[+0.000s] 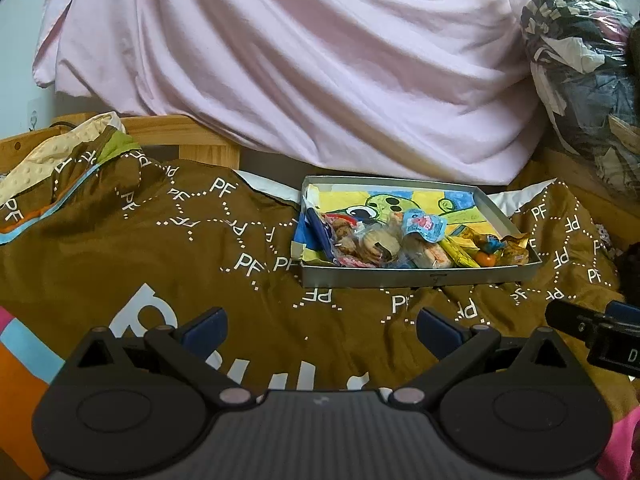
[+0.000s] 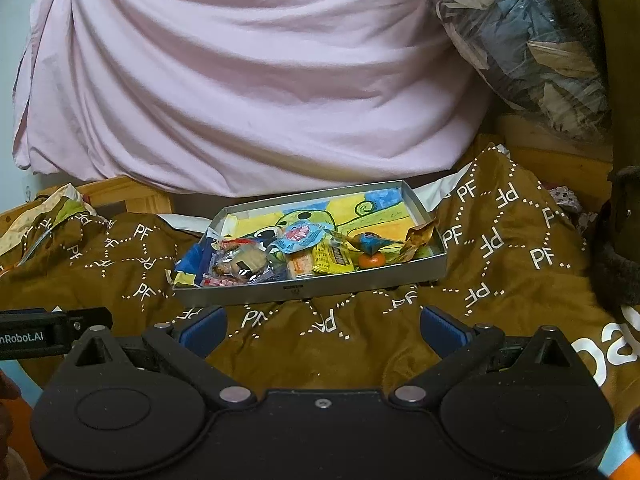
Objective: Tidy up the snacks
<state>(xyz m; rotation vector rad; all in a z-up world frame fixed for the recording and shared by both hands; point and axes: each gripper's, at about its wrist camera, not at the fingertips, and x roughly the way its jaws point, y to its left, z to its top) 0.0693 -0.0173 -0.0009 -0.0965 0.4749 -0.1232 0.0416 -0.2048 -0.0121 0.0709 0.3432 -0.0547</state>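
A shallow grey metal tray (image 1: 416,277) (image 2: 308,290) lined with a bright cartoon drawing rests on a brown blanket. Several wrapped snacks lie along its near side: a clear bag of biscuits (image 1: 372,245) (image 2: 244,262), a light blue packet (image 1: 424,226) (image 2: 300,238), a yellow wrapper (image 1: 460,254) (image 2: 334,258) and a small orange piece (image 1: 486,259) (image 2: 371,261). My left gripper (image 1: 320,330) hovers open over the blanket in front of the tray, holding nothing. My right gripper (image 2: 322,328) is open just short of the tray's near wall, also empty.
The brown blanket (image 1: 160,240) (image 2: 500,248) with white "PF" print covers the surface. A pink sheet (image 1: 300,60) (image 2: 240,72) hangs behind. A clear bag of clothes (image 1: 580,60) (image 2: 528,32) sits at the back right. A wooden frame (image 1: 192,136) shows at the back left.
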